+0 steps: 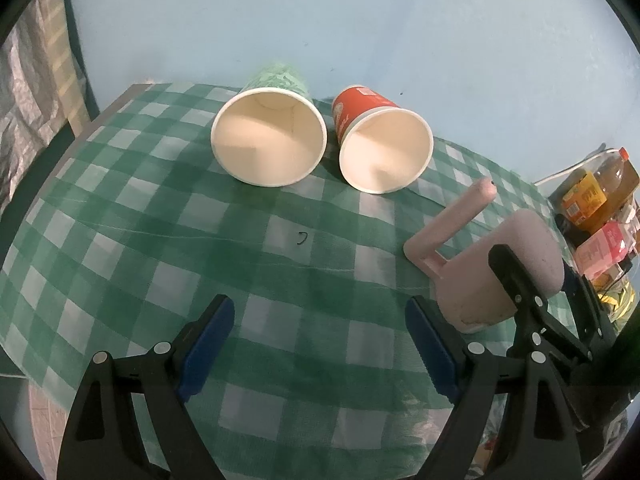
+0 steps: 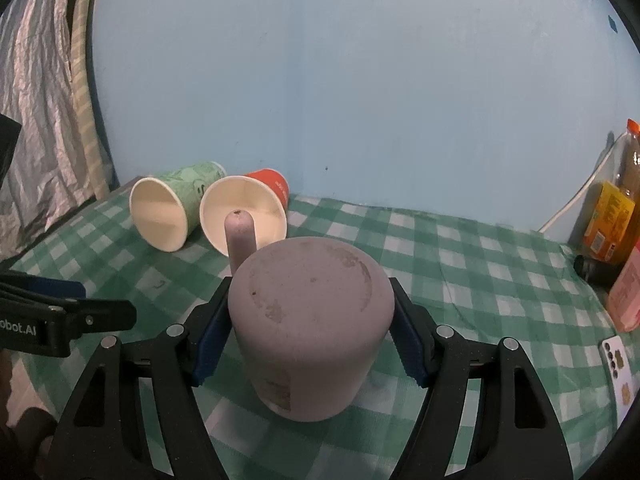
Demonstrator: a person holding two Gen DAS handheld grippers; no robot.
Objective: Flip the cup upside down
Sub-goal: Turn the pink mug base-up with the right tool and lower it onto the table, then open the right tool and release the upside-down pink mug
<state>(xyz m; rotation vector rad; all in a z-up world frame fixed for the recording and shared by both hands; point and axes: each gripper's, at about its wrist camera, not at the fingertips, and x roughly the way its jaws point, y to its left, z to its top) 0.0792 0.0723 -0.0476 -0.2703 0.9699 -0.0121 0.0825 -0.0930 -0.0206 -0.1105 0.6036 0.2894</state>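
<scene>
Pink cup [image 2: 310, 328] sits bottom-up on the checked surface [image 2: 480, 280], its handle [image 2: 239, 236] pointing toward the red paper cup [image 2: 244, 212]. Your right claw [image 2: 308, 336] has a pad pressed to each side of the pink cup. Your left claw [image 1: 320, 344], left of the pink cup, gapes wide, holding nothing.

place: home | cues: checked tablecloth [image 1: 160, 240], drink bottles [image 2: 628, 184], curtain [image 2: 40, 100], painted wall [image 2: 360, 80]
</scene>
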